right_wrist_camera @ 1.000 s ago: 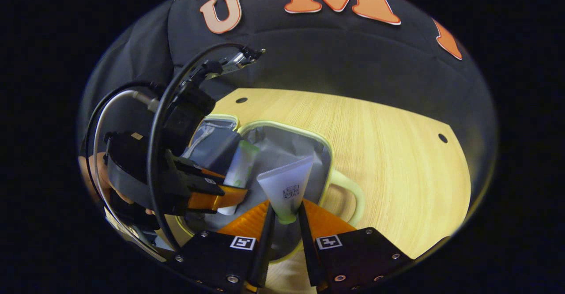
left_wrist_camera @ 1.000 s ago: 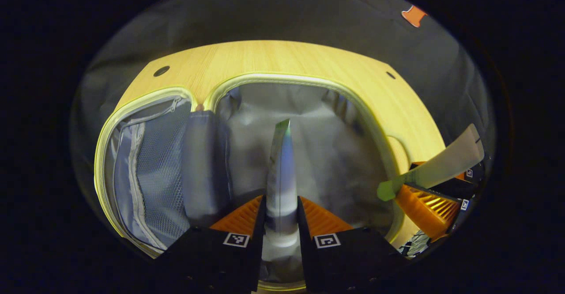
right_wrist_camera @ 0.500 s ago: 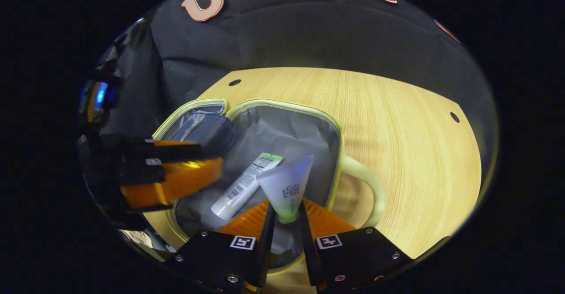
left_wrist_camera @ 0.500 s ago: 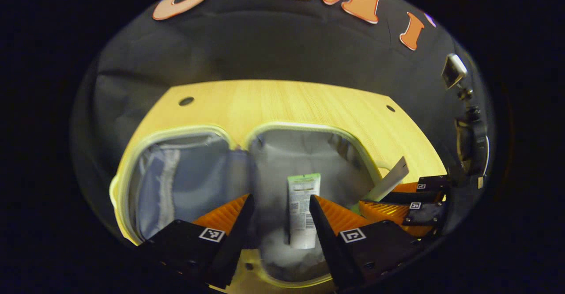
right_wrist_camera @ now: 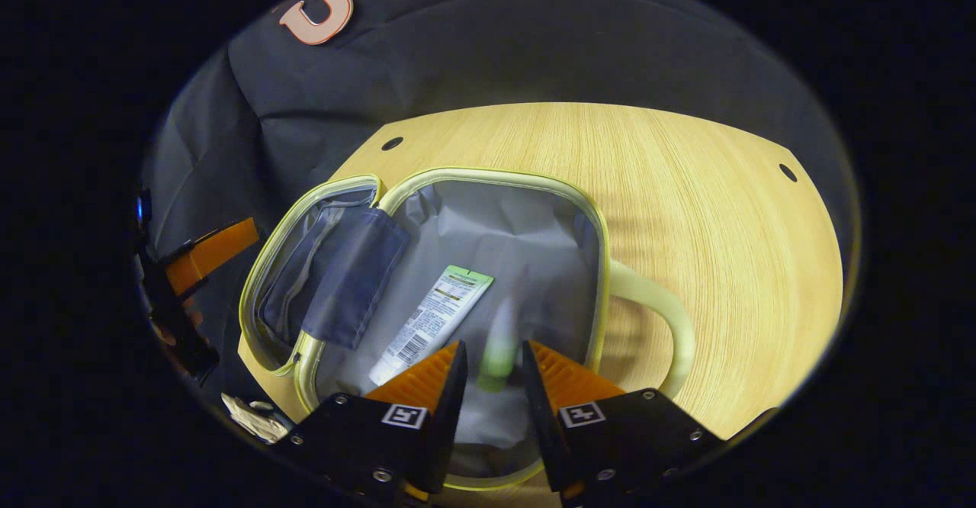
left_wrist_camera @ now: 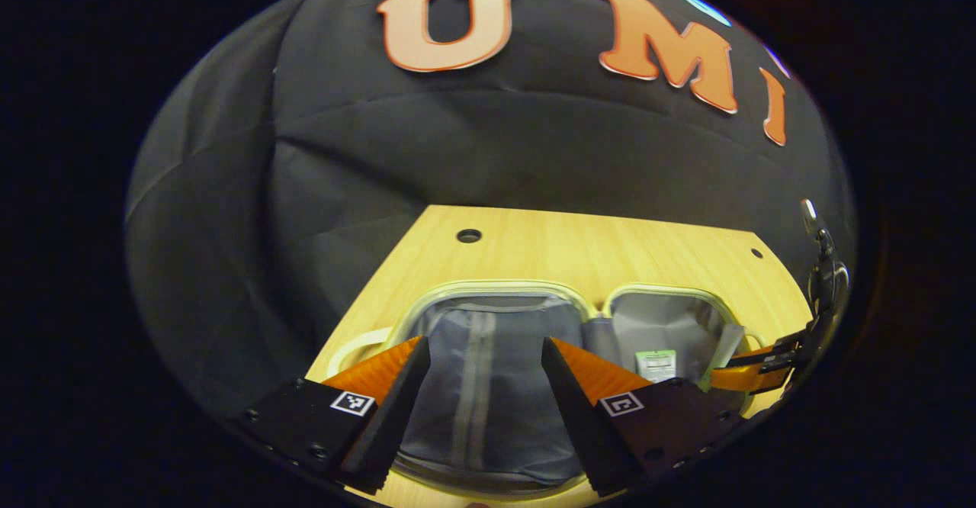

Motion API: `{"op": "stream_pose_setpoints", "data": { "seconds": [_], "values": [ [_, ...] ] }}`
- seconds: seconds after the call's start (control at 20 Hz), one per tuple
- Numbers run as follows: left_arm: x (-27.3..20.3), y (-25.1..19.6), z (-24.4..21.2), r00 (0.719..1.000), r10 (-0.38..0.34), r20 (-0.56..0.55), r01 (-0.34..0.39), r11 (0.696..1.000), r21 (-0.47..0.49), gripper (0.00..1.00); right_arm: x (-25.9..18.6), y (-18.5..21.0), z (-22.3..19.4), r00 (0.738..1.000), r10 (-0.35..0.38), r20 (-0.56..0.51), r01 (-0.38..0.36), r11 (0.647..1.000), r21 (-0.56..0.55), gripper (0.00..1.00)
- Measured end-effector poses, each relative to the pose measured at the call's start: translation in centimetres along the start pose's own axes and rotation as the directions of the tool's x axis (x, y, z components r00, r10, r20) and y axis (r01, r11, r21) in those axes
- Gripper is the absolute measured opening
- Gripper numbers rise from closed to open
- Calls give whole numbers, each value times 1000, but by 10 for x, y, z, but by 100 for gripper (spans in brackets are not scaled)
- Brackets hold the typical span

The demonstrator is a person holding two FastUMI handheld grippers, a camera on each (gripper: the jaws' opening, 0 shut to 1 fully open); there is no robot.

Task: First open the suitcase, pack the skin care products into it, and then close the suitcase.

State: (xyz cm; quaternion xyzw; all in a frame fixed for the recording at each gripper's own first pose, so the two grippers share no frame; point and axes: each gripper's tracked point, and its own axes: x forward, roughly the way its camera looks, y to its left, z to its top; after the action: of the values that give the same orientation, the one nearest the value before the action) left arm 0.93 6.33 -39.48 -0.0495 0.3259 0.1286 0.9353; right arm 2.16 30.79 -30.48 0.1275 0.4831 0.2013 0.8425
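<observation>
- The left gripper (left_wrist_camera: 482, 355) has two wedge-shaped fingers (left_wrist_camera: 591, 374) with ribbed faces, each set in a blocky black housing.
- Each housing carries a small square black-and-white marker on its top, with round screw heads near its outer edge.
- The right gripper (right_wrist_camera: 488, 371) is built the same way: ribbed wedge fingers (right_wrist_camera: 560, 374), black housings, a square marker on each, and silver screws along the near edges.
- In the left gripper view, at the far right, the right gripper's body is seen side-on with a thin dark cable and a small metal plug rising above it.
</observation>
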Motion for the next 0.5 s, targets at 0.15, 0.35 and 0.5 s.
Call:
{"op": "stream_pose_setpoints", "data": {
  "seconds": [0.15,0.35,0.5],
  "values": [
    [7,49,-4,998,62,6,-61,998,-3,92,-11,-2,8,998,-22,58,23,999,-24,62],
    [22,98,-9,993,120,15,-119,992,-28,92,-44,-21,29,979,-92,182,106,992,-71,83],
    [36,124,-16,991,136,13,-135,988,-76,92,-84,-43,55,936,-166,310,199,977,-80,84]
  ]
}}
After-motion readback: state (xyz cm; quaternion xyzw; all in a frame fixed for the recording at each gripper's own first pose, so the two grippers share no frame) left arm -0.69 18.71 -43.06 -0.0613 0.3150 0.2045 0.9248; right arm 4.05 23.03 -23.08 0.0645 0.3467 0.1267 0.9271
